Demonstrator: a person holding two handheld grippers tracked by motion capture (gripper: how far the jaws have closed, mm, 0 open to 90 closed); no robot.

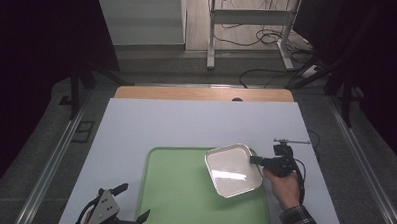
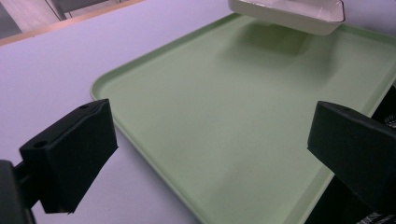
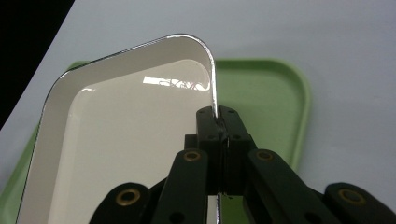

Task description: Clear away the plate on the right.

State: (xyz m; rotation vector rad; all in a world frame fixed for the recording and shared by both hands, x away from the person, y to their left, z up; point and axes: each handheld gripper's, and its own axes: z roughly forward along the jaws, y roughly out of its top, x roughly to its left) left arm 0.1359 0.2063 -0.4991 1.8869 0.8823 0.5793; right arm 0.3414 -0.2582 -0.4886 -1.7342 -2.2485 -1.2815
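White dish (image 1: pixel 233 170), pale green tray (image 1: pixel 183 191), black gripper jaws, lavender-white table cover (image 1: pixel 186 126), wooden table edge (image 1: pixel 202 93)

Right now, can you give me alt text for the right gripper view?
The right gripper is shut on the rim of a white dish, held over a green tray on a pale table.

The right hand-held gripper (image 1: pixel 256 159) sits at about four o'clock in the high view, gripped by the person's hand (image 1: pixel 285 187), pointing toward nine o'clock, jaws pinched tight. The left hand-held gripper (image 1: pixel 131 203) rests at seven o'clock, jaws spread wide, pointing toward two o'clock.
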